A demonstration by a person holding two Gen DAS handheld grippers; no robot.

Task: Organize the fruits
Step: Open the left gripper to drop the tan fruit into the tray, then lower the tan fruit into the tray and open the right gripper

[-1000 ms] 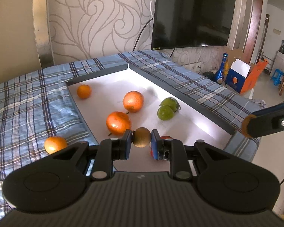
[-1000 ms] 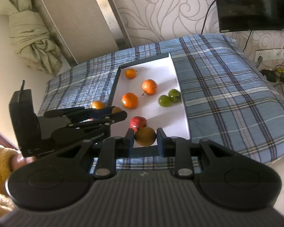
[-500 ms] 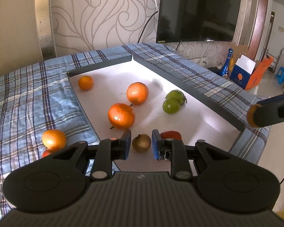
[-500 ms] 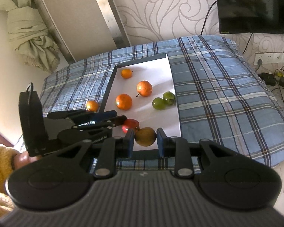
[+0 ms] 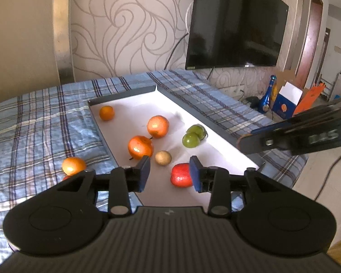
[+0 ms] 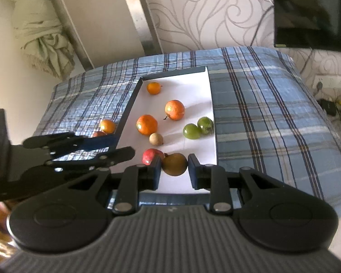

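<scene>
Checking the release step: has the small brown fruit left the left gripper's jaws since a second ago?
Yes. The small brown fruit now lies on the white tray beside an orange, beyond the opening left gripper.

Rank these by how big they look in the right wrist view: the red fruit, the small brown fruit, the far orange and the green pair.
1. Red fruit, though partly hidden and nearest, so unsure.
2. Green pair, each about alike.
3. Far orange and brown fruit: too close to rank.

A plaid-covered bed (image 6: pixel 261 118) carries a white tray (image 6: pixel 193 77) and an orange (image 6: pixel 107 125).
</scene>
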